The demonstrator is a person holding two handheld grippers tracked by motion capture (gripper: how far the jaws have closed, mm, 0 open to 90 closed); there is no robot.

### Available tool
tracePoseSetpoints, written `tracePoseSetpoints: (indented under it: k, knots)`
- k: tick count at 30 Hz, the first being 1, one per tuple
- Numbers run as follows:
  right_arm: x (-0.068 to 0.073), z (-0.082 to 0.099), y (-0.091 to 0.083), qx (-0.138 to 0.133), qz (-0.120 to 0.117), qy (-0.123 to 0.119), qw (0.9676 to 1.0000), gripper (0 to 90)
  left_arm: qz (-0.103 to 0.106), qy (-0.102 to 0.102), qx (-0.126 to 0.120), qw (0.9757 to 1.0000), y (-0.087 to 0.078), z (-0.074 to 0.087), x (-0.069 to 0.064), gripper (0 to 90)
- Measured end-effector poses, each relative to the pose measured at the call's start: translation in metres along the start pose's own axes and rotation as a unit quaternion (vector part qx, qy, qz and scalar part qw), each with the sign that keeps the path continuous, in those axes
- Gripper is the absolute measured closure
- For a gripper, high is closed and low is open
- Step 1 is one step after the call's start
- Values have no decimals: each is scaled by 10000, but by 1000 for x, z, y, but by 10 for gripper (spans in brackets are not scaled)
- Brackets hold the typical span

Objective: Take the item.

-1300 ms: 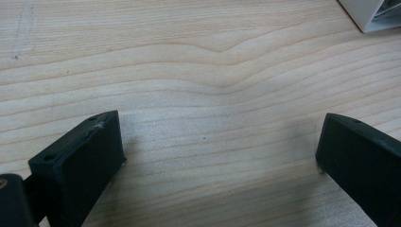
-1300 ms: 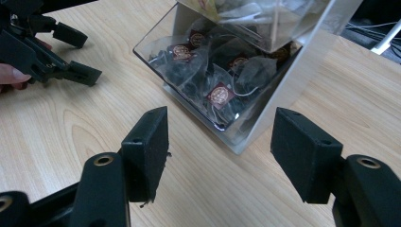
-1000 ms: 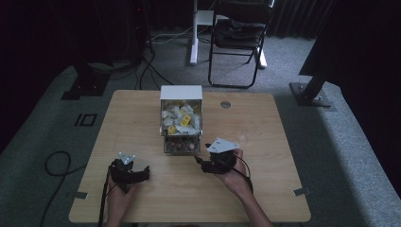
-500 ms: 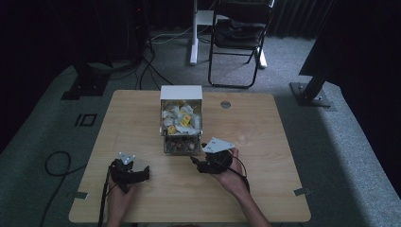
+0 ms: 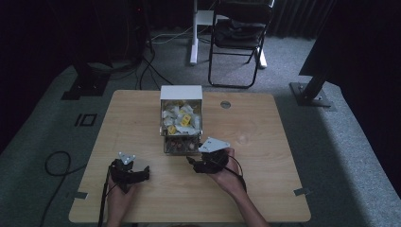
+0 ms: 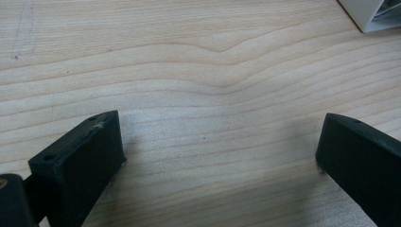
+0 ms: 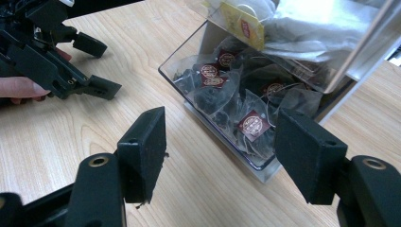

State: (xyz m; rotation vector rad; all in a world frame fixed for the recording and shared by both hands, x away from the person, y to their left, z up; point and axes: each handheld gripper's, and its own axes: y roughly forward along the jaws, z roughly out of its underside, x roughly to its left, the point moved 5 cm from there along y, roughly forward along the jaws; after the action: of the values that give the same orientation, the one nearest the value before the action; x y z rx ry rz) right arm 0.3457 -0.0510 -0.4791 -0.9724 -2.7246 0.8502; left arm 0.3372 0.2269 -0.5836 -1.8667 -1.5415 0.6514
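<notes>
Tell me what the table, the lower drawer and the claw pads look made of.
Table: pale wood or wood-look laminate, matt, with flowing grain lines.
Lower drawer: clear plastic, glossy; tea bags show through its walls.
Claw pads: black, matt, probably hard plastic or rubber; cannot tell which.

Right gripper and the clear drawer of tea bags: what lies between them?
Bare tabletop alone separates the open right gripper from the clear drawer, as the right gripper view shows.

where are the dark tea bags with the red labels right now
In the right gripper view, the dark tea bags with red round labels lie in the clear plastic bottom drawer of the tea box, just ahead of the open right gripper.
</notes>
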Motion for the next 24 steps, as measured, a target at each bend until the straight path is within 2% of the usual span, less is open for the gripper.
tracePoseSetpoints:
  k: [10, 24]
  knots:
    - [5, -3, 7, 0, -54, -35, 10000, 357, 1, -1, 3, 10000, 0, 0, 0, 21]
    - [9, 2, 19, 57, -243, -90, 9996, 474, -1, -1, -3, 10000, 0, 0, 0, 21]
